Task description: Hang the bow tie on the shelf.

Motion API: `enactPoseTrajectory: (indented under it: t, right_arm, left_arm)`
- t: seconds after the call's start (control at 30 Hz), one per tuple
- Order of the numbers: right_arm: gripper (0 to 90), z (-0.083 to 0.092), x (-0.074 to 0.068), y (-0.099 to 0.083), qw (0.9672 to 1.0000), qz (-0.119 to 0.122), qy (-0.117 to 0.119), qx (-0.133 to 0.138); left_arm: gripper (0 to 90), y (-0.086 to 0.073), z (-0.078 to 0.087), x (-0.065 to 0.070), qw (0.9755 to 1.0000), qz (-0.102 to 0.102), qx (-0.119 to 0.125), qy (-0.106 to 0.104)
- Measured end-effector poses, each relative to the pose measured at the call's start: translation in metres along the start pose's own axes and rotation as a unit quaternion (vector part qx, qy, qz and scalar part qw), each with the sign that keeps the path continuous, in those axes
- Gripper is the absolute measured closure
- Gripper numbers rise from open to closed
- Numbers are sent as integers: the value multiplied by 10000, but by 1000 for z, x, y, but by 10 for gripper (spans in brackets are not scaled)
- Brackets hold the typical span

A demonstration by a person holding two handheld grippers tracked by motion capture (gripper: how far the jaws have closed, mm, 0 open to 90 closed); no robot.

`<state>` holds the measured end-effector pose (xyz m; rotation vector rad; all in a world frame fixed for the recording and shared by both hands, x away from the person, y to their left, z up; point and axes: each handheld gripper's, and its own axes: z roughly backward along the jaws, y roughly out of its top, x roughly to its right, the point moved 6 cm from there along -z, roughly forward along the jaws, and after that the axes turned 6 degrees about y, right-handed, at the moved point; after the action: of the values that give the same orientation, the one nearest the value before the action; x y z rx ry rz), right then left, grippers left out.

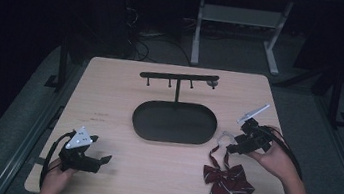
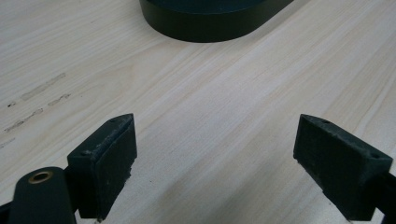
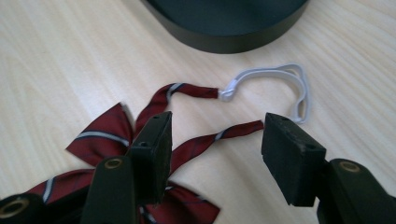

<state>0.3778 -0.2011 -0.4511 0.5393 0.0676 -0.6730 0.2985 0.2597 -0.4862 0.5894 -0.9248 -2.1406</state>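
Observation:
A dark red striped bow tie lies flat on the wooden table at the front right, its two straps ending in a white elastic loop. In the right gripper view the bow tie sits under the jaws and the white loop curls just beyond them. My right gripper hovers open over the straps, nothing between its fingers. A black stand with an oval base and a hook bar is at the table's middle. My left gripper rests open at the front left, empty.
The stand's black base rim lies ahead of the left jaws, and the same rim lies beyond the white loop. The wooden table has faint scuff marks at the left. A white desk frame stands behind the table.

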Motion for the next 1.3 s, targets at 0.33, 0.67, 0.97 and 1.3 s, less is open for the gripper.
enactPoseTrajectory:
  t: [0.33, 0.67, 0.97, 1.3]
  right_arm:
    - [450, -10, 21, 10, 9993, -335, -129, -107]
    - [478, -28, 42, 9, 9958, -787, -294, -370]
    - [546, -40, 53, 10, 9930, -952, -506, -481]
    - [692, -48, 54, 10, 9911, -818, -817, -664]
  left_arm:
    - [131, 1, 0, 0, 10000, -13, 3, -5]
    - [131, 1, 0, 0, 10000, -6, 16, -11]
    - [131, 1, 0, 0, 10000, 2, 17, -21]
    - [131, 1, 0, 0, 10000, 26, 28, -24]
